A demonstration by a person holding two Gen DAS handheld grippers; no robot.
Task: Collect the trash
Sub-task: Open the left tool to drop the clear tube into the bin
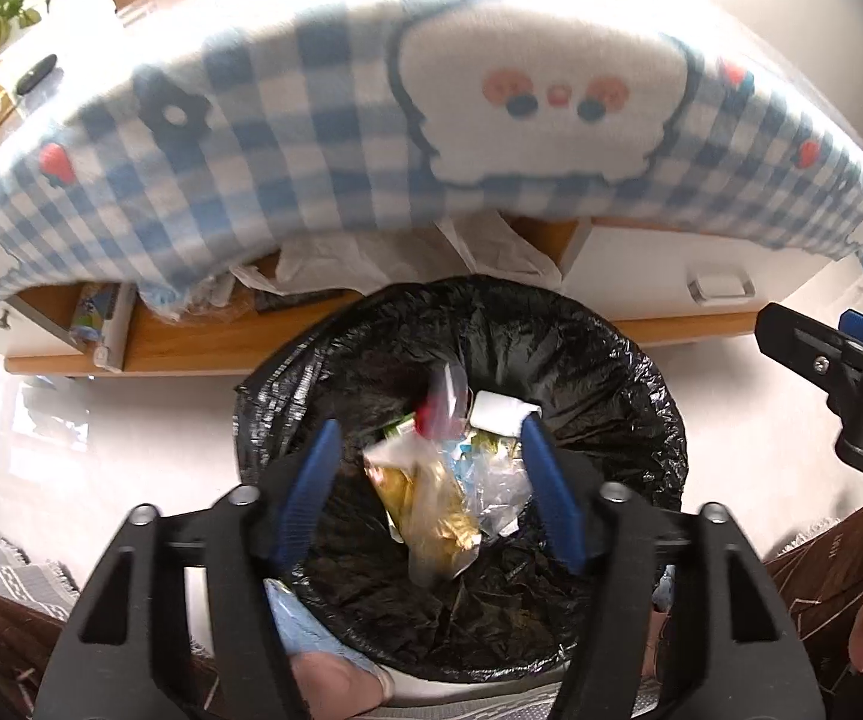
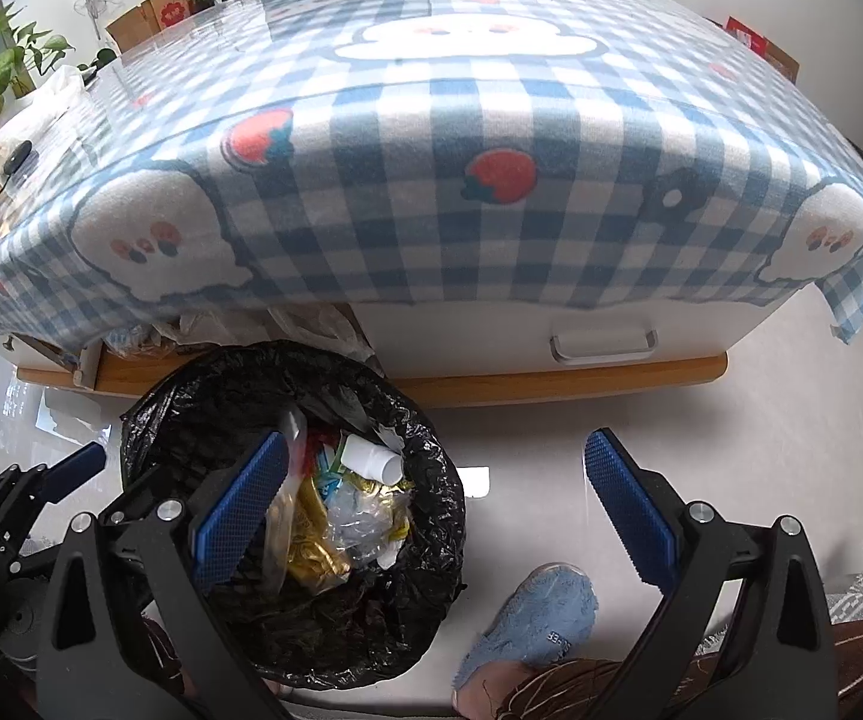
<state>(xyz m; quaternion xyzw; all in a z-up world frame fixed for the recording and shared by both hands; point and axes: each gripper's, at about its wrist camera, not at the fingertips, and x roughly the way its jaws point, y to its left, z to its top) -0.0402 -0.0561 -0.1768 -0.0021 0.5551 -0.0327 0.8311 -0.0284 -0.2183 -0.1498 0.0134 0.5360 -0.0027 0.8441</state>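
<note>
Both the left gripper (image 1: 428, 462) and right gripper (image 2: 437, 480) hang with fingers spread, pinching nothing, above the black-lined bin (image 1: 623, 372) of wrappers (image 1: 431, 504).

Home: checked tablecloth (image 2: 491, 138) on table, houseplants (image 2: 5, 72).

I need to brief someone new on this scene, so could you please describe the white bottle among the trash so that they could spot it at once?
Start at the black-lined trash bin on the pale floor in front of the table with the blue checked cloth. Look at the far side of the heap inside it, nearest the table. The white bottle lies there on its side, the only smooth, solid white piece among crinkled gold wrappers and clear plastic.
</note>
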